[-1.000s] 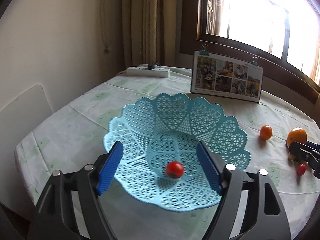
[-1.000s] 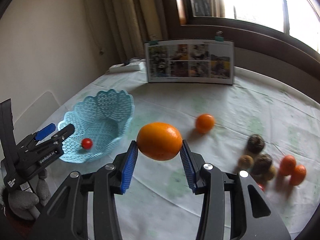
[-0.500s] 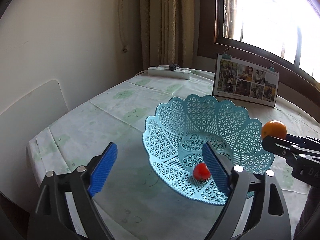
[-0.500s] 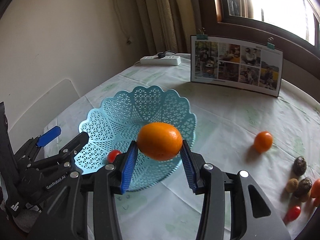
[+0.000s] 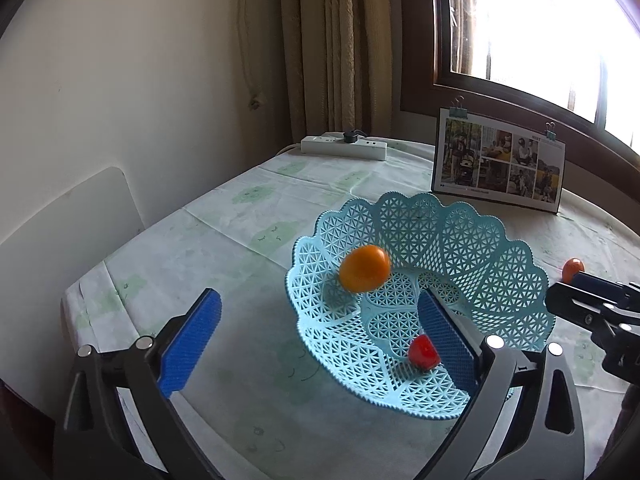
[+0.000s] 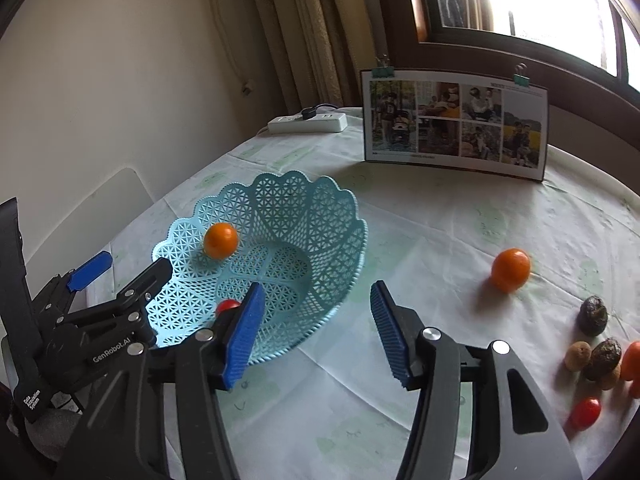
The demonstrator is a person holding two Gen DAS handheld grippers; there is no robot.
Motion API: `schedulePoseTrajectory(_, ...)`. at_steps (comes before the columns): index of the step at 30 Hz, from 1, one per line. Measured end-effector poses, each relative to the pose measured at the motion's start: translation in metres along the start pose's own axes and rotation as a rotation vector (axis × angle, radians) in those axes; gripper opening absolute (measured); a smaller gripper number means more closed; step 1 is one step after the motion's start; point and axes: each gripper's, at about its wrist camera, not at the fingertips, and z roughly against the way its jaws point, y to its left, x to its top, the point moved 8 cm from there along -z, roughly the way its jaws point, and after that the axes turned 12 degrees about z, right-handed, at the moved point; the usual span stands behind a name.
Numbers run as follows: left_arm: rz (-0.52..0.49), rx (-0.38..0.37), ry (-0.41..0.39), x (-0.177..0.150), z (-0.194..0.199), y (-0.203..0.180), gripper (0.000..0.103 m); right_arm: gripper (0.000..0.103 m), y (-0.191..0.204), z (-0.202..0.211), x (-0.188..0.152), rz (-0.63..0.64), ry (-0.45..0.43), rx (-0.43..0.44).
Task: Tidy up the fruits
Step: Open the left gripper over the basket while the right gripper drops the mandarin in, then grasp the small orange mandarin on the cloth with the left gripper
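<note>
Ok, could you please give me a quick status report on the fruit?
Left gripper open, empty. Right gripper open, empty. Orange and cherry tomato in blue basket. Small orange on table, nothing blocking it.

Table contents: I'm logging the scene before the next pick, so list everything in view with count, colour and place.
Basket: one, light blue lattice, table's left half.
Orange: one, inside basket, far-left wall.
Cherry tomato: one, red, basket's near side.
Small orange: one, on cloth, right of basket.
Loose fruit cluster: several, dark brown, tan, orange-red, right edge.
Tomato: one, red, near right.
Photo board: one, clipped, standing at back.
Power strip: one, white, far corner.
Left gripper: open, empty.
Right gripper: open, empty.
</note>
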Motion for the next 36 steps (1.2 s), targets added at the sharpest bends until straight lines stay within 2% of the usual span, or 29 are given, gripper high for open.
schedulePoseTrajectory(10,-0.048,0.021,0.008,-0.001,0.005,-0.022,0.100,0.061,-0.044,0.019,-0.027,-0.074,0.013,-0.059)
schedulePoseTrajectory(19,-0.138,-0.001,0.031,-0.011,0.008,-0.069,0.100,0.062,-0.092,0.046,-0.057,-0.159,0.011,-0.123)
schedulePoseTrajectory(30,-0.273,-0.100,0.028,-0.027,0.022,-0.147,0.100,0.062,-0.164,0.092,-0.102,-0.288,-0.006,-0.231)
schedulePoseTrajectory(36,-0.324,-0.172,0.048,-0.042,0.028,-0.186,0.100,0.062,-0.211,0.128,-0.132,-0.354,-0.013,-0.339)
